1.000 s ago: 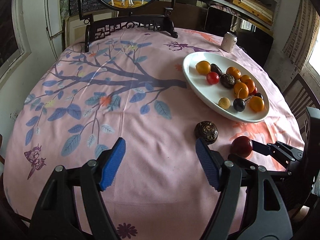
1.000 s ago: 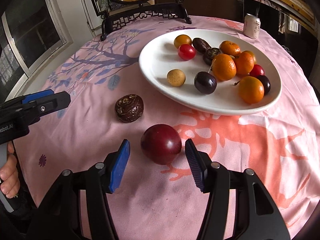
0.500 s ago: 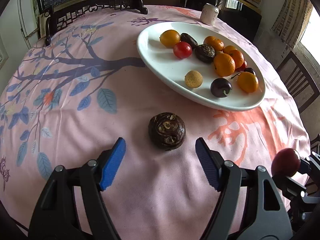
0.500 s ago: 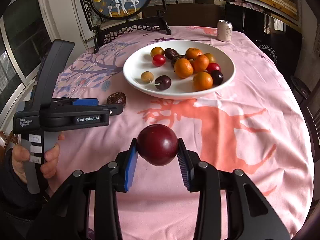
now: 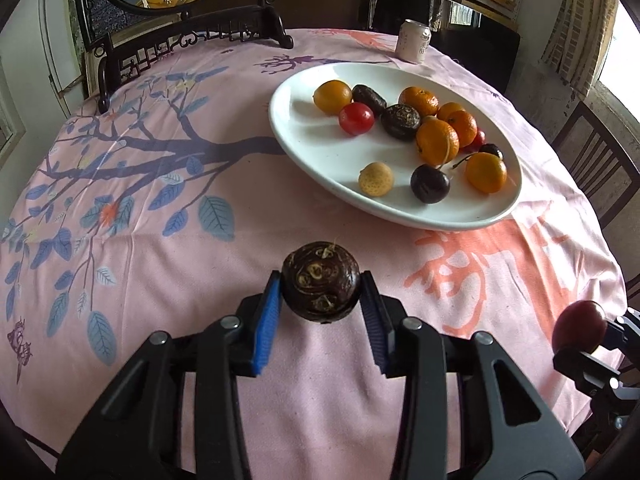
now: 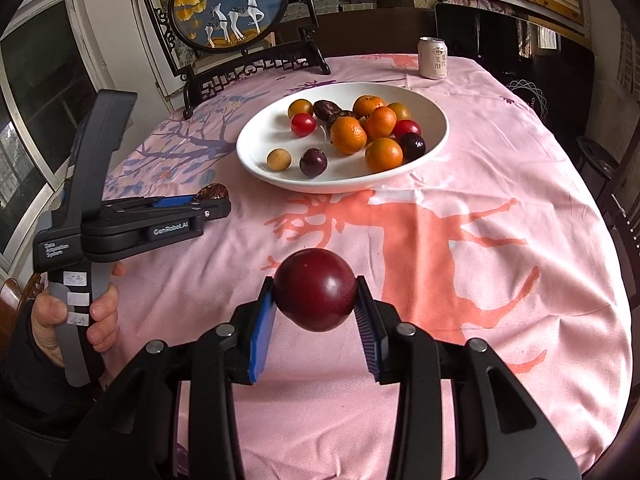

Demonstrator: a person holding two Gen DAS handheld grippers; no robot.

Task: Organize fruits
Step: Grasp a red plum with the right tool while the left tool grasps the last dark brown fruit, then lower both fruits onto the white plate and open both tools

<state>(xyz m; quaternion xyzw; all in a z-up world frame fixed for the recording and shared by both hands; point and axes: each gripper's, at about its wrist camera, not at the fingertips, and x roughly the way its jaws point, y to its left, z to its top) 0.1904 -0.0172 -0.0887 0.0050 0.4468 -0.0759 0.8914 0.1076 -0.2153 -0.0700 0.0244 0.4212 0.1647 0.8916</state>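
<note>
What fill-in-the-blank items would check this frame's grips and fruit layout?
1. The right gripper is shut on a dark red ____.
2. The left gripper is shut on the brown chestnut-like fruit, which is ____ the white plate.
3. The small pale yellow fruit lies ____ the plate.
4. The can stands ____ on the tablecloth.

Missing words: plum; outside; on; upright
</note>
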